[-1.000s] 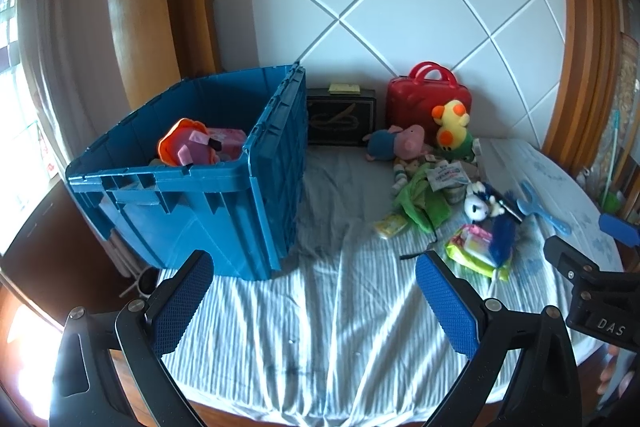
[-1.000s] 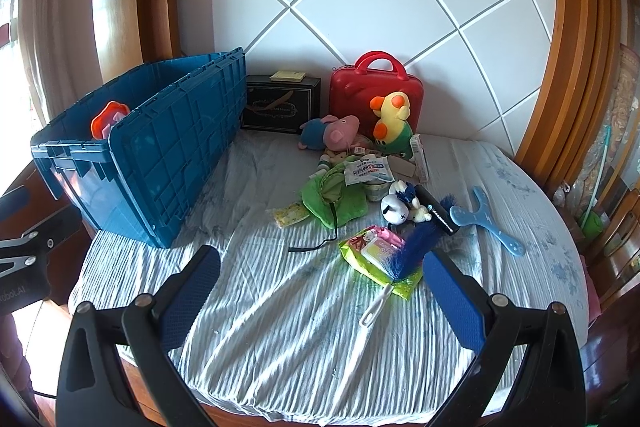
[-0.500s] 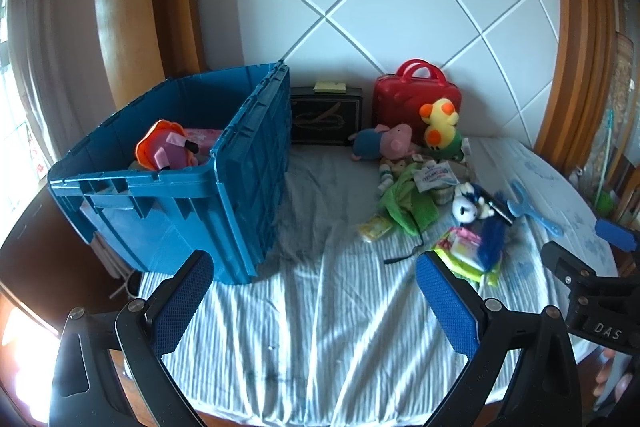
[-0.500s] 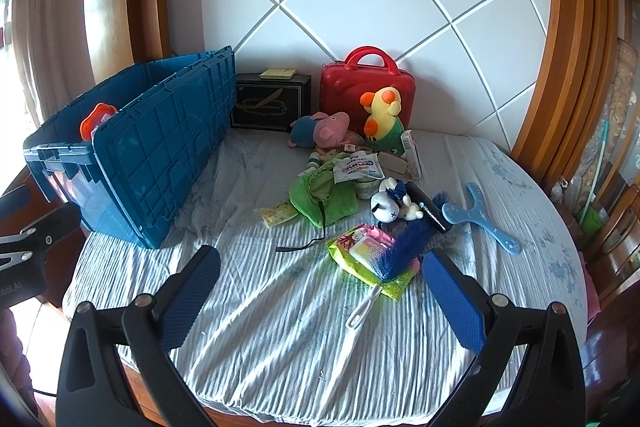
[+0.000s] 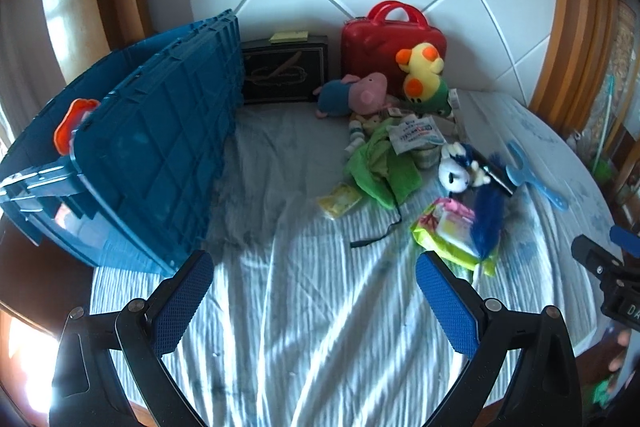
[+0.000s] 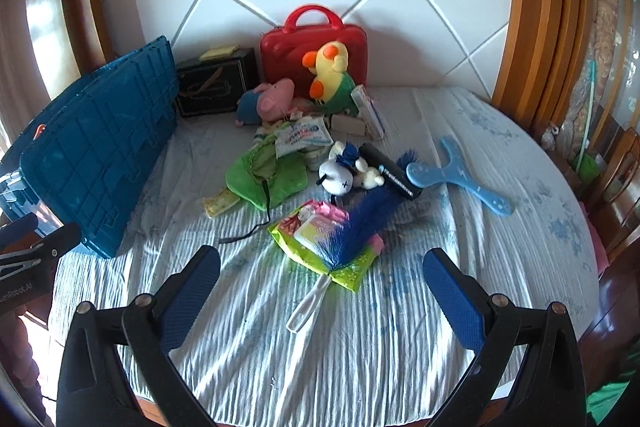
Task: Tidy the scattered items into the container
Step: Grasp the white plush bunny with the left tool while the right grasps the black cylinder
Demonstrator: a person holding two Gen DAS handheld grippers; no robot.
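A blue crate (image 5: 152, 155) stands at the left of the bed (image 5: 304, 307) with an orange toy (image 5: 72, 123) inside; it also shows in the right wrist view (image 6: 96, 151). Scattered items lie at the middle right: a blue brush (image 6: 360, 223) on a green packet (image 6: 320, 235), a green cloth (image 6: 264, 175), a white plush (image 6: 340, 179), a pig plush (image 6: 268, 101), a yellow duck plush (image 6: 328, 75) and a blue boomerang (image 6: 460, 179). My left gripper (image 5: 314, 291) is open and empty above bare sheet. My right gripper (image 6: 320, 287) is open and empty just before the brush handle (image 6: 306, 309).
A red case (image 6: 316, 47) and a black box (image 6: 216, 87) stand against the white padded wall. A black tube (image 6: 392, 171), a black cord (image 6: 248, 231) and a yellow sachet (image 6: 218, 203) lie among the items. Wooden frames flank the bed.
Both grippers have moved forward and to the right, toward the pile. The crate has slid left in both views and the brush and packet sit closer. Both jaws stay open.
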